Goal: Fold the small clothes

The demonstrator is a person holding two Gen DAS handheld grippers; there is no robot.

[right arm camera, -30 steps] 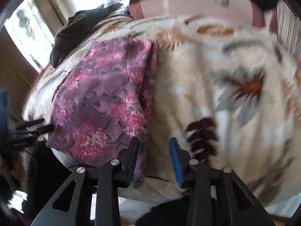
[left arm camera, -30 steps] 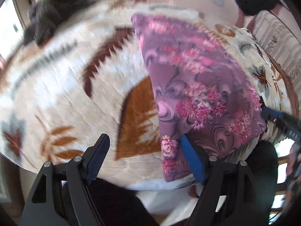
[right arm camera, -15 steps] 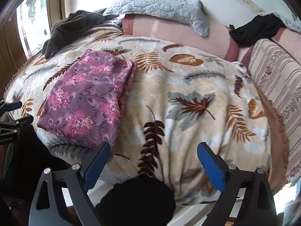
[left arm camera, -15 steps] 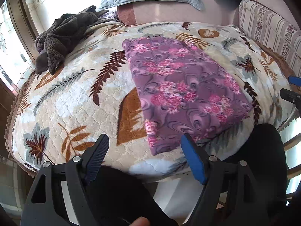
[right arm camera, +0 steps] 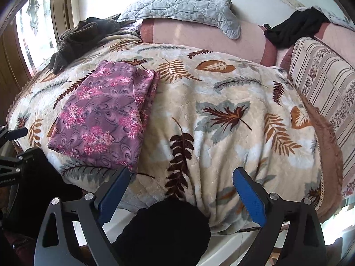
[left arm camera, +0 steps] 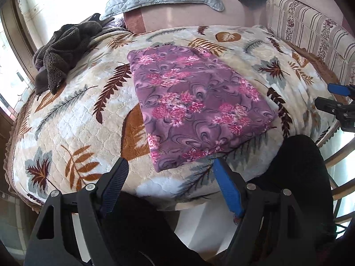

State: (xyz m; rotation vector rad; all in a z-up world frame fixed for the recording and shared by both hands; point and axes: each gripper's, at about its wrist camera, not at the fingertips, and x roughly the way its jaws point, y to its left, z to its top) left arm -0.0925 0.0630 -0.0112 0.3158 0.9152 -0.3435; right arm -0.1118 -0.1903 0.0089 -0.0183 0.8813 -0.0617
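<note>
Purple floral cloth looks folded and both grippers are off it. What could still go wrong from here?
1. The purple floral cloth lies near the front edge of the leaf-print blanket; a brush from the open left gripper might drag it off.
2. Its layered right edge looks uneven in the right wrist view and could splay open if nudged.
3. The open right gripper hangs over the plush blanket and might snag it.

Smooth floral cloth point(left arm camera: 195, 108), plush blanket point(left arm camera: 73, 119)

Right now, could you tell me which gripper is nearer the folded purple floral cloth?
Left gripper: the folded purple floral cloth lies just ahead. The right gripper sits off its right-hand corner.
</note>
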